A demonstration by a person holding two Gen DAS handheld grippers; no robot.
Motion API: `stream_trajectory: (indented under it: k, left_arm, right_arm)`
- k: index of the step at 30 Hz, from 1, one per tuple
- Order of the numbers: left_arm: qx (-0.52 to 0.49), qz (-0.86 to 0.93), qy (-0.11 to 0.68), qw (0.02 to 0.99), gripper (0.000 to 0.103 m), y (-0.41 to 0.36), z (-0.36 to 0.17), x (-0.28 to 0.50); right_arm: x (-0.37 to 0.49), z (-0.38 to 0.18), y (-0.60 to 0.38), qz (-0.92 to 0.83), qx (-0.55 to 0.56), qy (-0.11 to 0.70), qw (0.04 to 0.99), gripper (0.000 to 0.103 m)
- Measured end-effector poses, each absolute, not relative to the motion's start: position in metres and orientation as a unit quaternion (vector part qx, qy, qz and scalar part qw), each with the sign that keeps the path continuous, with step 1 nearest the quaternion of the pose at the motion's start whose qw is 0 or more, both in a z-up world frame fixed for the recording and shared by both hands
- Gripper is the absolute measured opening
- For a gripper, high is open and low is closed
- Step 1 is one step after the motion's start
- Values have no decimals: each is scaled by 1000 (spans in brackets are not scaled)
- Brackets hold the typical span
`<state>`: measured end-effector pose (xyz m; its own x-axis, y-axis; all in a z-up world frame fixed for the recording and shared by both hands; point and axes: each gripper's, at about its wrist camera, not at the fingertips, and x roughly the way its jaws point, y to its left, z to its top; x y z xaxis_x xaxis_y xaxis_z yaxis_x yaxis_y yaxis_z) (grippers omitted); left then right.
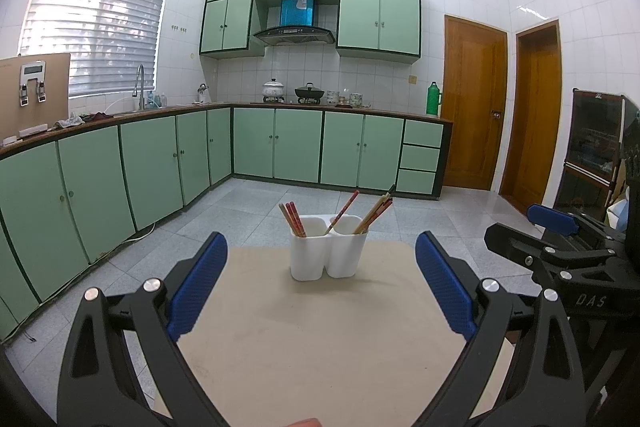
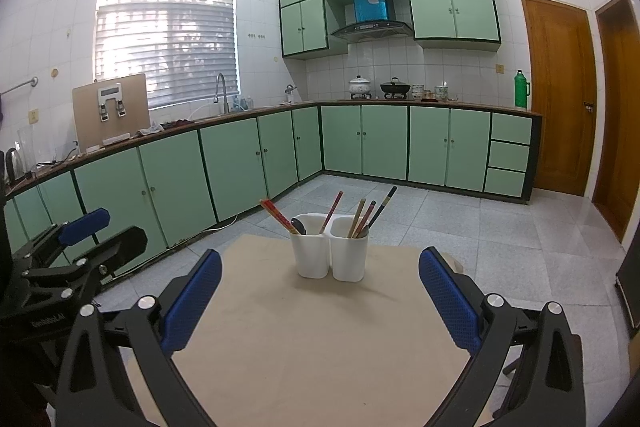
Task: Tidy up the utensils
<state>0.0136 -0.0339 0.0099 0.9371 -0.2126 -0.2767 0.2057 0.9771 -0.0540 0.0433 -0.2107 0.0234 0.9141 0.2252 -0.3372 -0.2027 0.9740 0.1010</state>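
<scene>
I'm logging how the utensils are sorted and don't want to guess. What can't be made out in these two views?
- Lower ends of the chopsticks, both views: hidden by the white holder walls.
- Spoon, right wrist view: only its dark top shows; in the left wrist view it is not visible.
- Table near edge: cut off by both frames.

A home kitchen.
Green cupboards (image 1: 280,143) line the white tiled walls, with a sink tap (image 1: 140,87), pots on the stove (image 1: 292,93), and a hood (image 1: 294,35) above.
</scene>
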Motion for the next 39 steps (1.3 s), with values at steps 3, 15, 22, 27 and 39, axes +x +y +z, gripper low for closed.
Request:
stream_trajectory:
  k: [3, 15, 22, 27, 39]
  left_arm:
    - [-11, -106, 143, 984, 92, -34, 10, 14]
    - [-12, -106, 144, 984, 92, -33, 9, 13]
    - [-13, -107, 145, 983, 92, -31, 8, 12]
    - [-14, -108, 147, 983, 92, -30, 7, 12]
    - [-16, -110, 152, 982, 92, -32, 5, 17]
  right_arm:
    - [43, 23, -211, 109, 32, 177, 978, 97]
    - [43, 23, -210, 109, 32, 176, 978, 97]
    - [43, 21, -209, 110, 31, 177, 978, 97]
    - [44, 19, -209, 109, 31, 179, 977, 97]
    - [46, 10, -207, 107, 30, 184, 977, 97]
